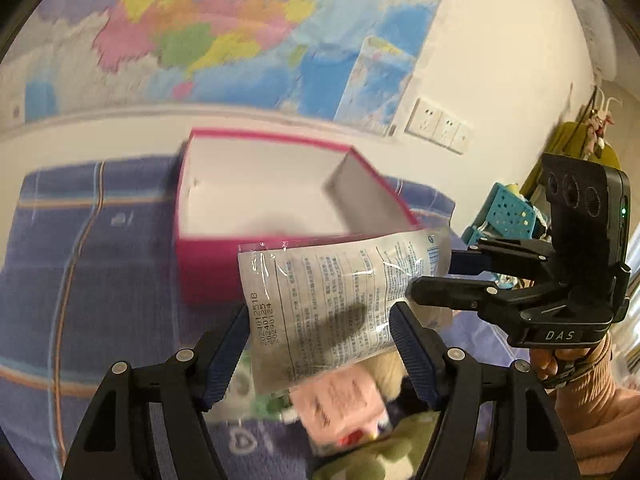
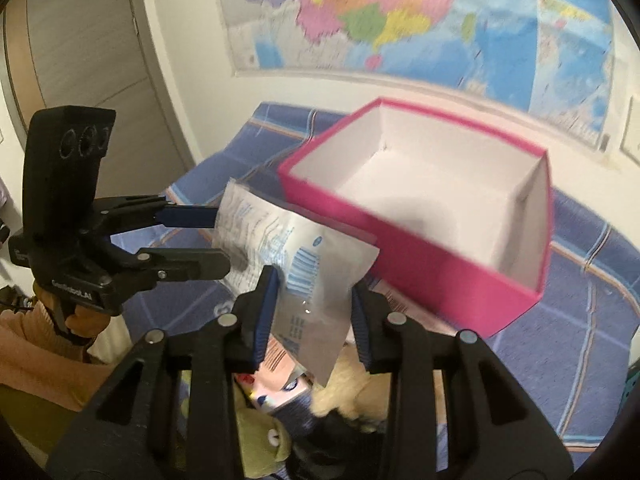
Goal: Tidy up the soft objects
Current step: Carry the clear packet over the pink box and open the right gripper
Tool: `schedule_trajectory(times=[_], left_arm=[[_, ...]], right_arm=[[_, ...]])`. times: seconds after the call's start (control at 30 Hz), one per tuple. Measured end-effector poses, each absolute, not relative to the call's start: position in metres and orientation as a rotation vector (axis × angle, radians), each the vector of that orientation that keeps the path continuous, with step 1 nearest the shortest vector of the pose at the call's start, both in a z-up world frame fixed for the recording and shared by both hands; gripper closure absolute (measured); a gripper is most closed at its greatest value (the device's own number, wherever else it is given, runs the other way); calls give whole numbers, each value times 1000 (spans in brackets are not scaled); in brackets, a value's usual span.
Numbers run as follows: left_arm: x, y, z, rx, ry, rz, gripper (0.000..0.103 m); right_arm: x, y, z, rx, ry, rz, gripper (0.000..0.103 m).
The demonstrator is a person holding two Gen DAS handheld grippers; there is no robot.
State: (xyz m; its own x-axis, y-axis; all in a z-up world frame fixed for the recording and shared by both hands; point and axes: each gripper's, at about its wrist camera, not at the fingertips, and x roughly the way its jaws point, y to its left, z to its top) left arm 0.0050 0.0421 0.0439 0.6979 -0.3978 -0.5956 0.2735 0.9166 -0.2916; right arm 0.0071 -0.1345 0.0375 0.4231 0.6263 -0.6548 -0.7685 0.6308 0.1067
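The box (image 1: 276, 256) is magenta-pink outside and plain white inside, on a bedspread (image 1: 100, 280) of blue with orange and pale stripes crossing. The packet (image 1: 324, 300) is silvery-white with fine dark print and a blue barcode; the fingers (image 1: 412, 352) are dark blue on black.

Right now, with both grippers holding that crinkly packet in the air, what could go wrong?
1. The packet is pinched by the left gripper and the right gripper together; pulling apart might tear it.
2. It may slip and drop onto the plush toys below.
3. It could bump the pink box rim.
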Motion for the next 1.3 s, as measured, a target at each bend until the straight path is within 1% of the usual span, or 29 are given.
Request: schedule_trajectory(times=[0.17, 0.53, 0.9, 1.23, 1.3], left_arm=[[28, 40, 59, -146, 686, -357, 31], [88, 49, 63, -120, 714, -272, 31], [140, 57, 37, -138, 818, -223, 31], [163, 60, 14, -141, 886, -188, 31], [165, 61, 11, -142, 892, -183, 32]], right_arm=[[16, -141, 59, -199, 676, 877, 66], [74, -127, 70, -143, 695, 873, 66], [133, -114, 46, -62, 800, 857, 66], [172, -107, 12, -48, 910, 843, 66], [176, -104, 5, -52, 930, 840, 66]])
